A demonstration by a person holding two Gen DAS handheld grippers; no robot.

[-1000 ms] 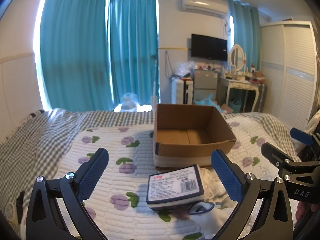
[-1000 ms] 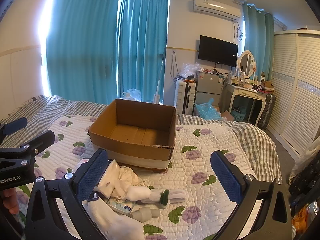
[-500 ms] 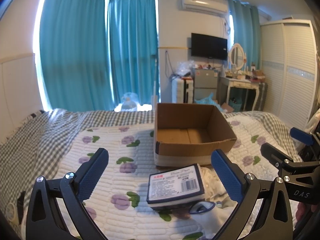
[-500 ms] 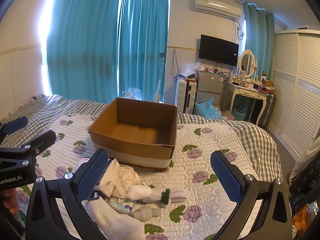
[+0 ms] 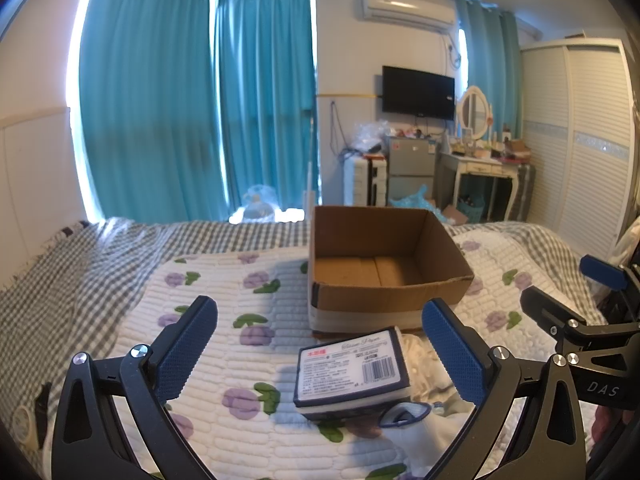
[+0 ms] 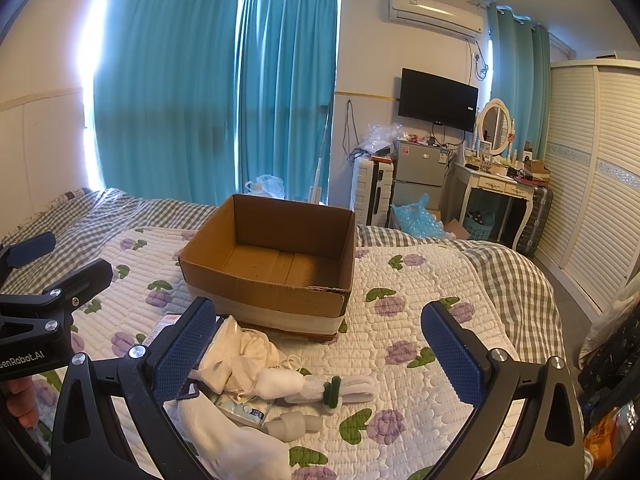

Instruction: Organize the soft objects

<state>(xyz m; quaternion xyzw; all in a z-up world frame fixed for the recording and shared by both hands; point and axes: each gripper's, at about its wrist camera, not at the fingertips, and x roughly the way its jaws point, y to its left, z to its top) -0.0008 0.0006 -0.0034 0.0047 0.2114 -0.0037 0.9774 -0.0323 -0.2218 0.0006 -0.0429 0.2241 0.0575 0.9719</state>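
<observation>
Nothing has shifted since a second ago — both the left claw (image 5: 320, 344) and the right claw (image 6: 318, 346) hang wide apart, holding nothing. Socks (image 6: 236, 444) and a tissue pack (image 5: 352, 374) lie before the bare box (image 6: 272, 276). Floppy cloth could slip or snag its neighbours.

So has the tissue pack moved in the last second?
No. The tissue pack sits in the same spot just in front of the cardboard box.
</observation>
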